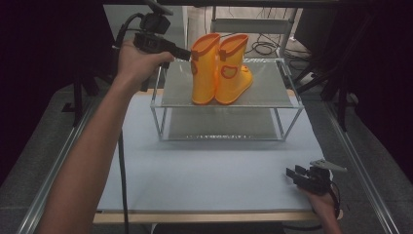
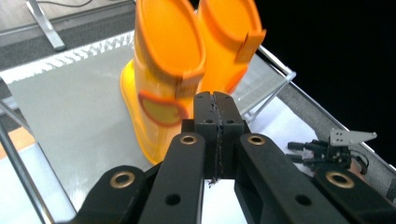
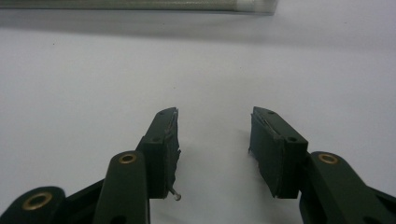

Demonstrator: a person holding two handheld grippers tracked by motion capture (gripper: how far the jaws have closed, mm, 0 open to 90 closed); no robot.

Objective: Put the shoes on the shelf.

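The left hand-held gripper (image 1: 187, 53) is held at the left boot's cuff, its jaws pressed together with nothing seen between them. A pair of orange boots (image 1: 221, 68) is stood upright on the top shelf of a metal rack (image 1: 272, 92) on the desk (image 1: 209, 170). At the right, the right hand-held gripper (image 1: 292, 175) is rested low over the desk, jaws spread wide and empty.
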